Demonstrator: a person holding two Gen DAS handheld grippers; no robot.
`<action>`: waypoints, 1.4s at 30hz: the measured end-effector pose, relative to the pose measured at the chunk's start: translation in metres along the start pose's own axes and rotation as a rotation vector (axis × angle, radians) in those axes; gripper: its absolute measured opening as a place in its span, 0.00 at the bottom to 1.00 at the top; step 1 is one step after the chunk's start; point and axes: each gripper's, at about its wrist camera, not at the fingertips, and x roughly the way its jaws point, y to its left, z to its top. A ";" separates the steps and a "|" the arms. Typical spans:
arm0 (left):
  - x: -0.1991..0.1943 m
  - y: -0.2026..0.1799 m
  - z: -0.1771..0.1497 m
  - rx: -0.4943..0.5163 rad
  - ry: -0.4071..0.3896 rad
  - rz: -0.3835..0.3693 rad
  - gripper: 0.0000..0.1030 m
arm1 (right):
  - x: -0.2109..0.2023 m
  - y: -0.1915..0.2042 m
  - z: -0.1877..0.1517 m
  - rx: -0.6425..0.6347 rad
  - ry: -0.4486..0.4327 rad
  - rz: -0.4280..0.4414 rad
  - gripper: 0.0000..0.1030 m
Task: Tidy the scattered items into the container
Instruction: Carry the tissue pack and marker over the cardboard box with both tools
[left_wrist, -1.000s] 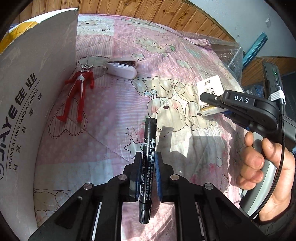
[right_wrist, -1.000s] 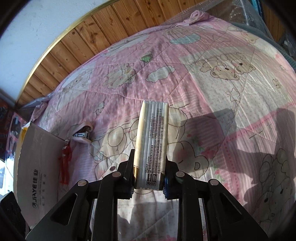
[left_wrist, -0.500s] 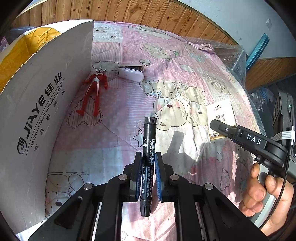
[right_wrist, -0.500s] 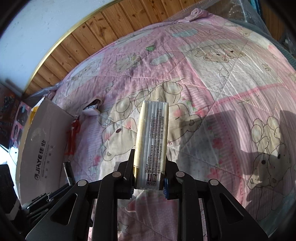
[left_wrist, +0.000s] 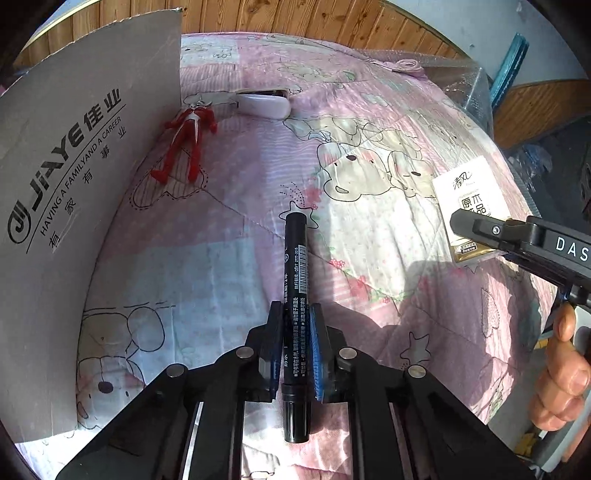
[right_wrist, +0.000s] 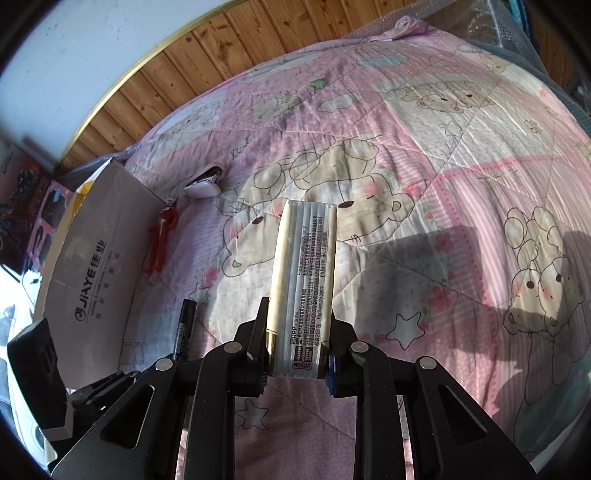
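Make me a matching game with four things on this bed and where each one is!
Things:
1. marker
2. tissue pack
3. red toy
4. white stapler

Places:
A. lying right beside the box
B. in the left gripper
C. on the quilt just past the red toy
D. in the right gripper

Pairs: 1-B, 2-D, 3-A, 4-C
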 end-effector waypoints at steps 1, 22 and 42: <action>-0.004 0.000 0.000 -0.003 -0.006 -0.009 0.13 | -0.002 0.002 -0.001 -0.008 -0.004 -0.001 0.23; -0.076 -0.017 0.007 0.015 -0.133 0.022 0.13 | -0.034 0.040 -0.037 -0.151 -0.034 0.004 0.23; -0.135 -0.001 -0.024 -0.030 -0.246 -0.031 0.13 | -0.064 0.088 -0.078 -0.278 -0.068 0.017 0.23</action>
